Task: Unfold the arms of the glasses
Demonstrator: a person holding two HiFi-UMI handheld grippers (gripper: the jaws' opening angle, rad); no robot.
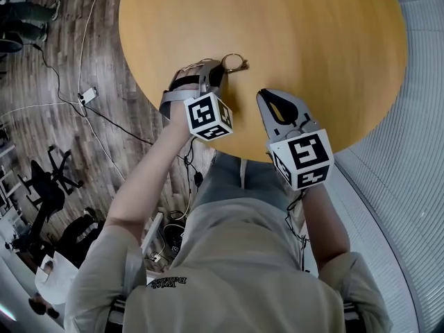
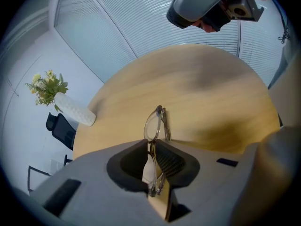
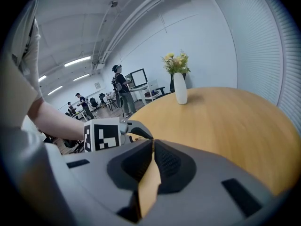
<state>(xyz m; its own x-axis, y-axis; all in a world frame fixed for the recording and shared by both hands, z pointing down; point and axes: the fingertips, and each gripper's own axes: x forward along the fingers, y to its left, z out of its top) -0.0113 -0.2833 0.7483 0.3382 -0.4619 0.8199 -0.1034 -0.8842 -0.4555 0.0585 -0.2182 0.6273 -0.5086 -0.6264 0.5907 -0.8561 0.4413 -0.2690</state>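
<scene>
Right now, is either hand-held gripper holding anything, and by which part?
The left hand-held gripper clamps the glasses by the front frame at one lens; the other lens sticks out past the jaws. The right hand-held gripper is shut on nothing.

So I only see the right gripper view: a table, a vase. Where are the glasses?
Observer: The left hand-held gripper is shut on the glasses, clamping one lens.
Visitor: Are they opened up?
Observer: No, the arms look folded in.
Visitor: Is my hand-held gripper near them?
Observer: The right hand-held gripper hangs over the table beside the left one, apart from the glasses.
</scene>
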